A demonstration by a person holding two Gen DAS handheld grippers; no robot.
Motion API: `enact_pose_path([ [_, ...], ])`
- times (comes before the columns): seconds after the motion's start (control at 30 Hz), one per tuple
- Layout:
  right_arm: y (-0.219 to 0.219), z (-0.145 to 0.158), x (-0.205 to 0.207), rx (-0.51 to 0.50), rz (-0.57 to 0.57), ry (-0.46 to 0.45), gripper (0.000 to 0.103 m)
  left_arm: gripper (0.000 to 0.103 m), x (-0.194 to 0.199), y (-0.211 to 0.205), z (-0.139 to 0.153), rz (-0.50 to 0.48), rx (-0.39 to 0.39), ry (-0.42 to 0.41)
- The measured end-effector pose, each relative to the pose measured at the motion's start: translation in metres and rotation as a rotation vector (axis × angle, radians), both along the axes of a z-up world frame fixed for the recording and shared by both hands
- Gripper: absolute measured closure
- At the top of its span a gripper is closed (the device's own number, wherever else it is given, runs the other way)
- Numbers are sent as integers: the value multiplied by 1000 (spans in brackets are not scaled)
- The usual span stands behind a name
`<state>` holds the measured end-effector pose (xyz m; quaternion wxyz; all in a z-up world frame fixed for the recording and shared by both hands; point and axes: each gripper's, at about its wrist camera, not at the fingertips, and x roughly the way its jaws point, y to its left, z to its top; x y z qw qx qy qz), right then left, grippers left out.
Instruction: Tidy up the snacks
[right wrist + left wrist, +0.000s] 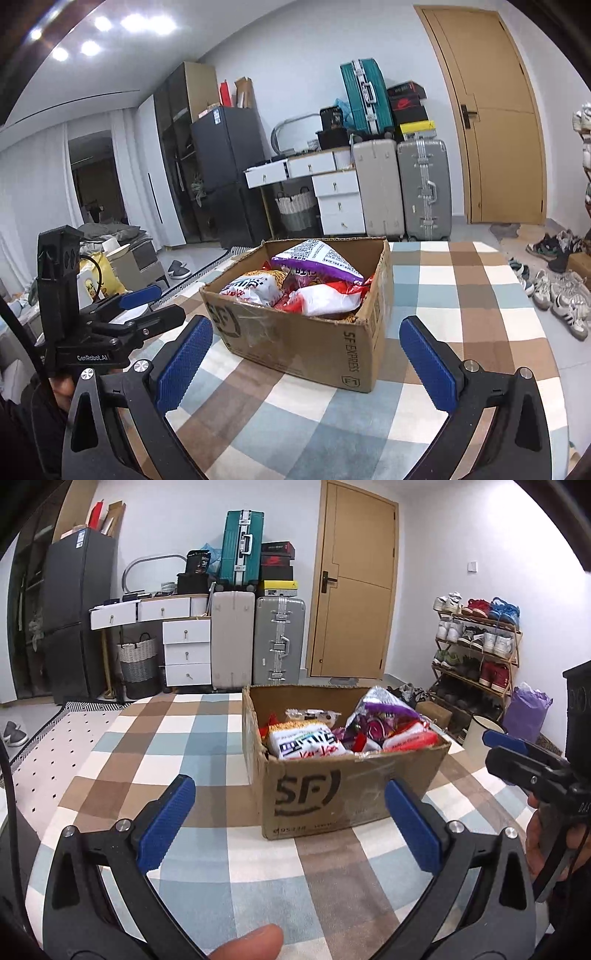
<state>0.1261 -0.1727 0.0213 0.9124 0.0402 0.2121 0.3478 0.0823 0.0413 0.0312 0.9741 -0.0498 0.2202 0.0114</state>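
Both tongs, left gripper (pixel 290 819) and right gripper (pixel 304 360), gaped empty; snack packets (pixel 295 284) sat packed in carton (pixel 332 794), mid-tablecloth (pixel 147 746).

You can't read most packet labels in the cardboard box (pixel 354 794); the purple bag (pixel 317 260) covers the snacks under it. The shoe rack (pixel 585 147) is cut off at the right wrist view's edge. The hand (pixel 543 834) holding the right gripper (pixel 506 749) is mostly hidden.
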Motion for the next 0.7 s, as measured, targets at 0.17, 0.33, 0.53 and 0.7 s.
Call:
enact_pose_path([
  [0.17,3,-9,-8,-29,-16,-37,0,1,3,0,-7,13,-3,-30],
  [0.33,6,-14,-12,-38,-18,-62,0,1,8,-1,-12,19,3,-49],
  [0.53,4,-16,-17,-27,-20,-84,0,1,14,-3,-17,16,9,-38],
  [0.7,2,-14,-20,-25,-43,-107,0,1,13,-1,-19,22,3,-47],
])
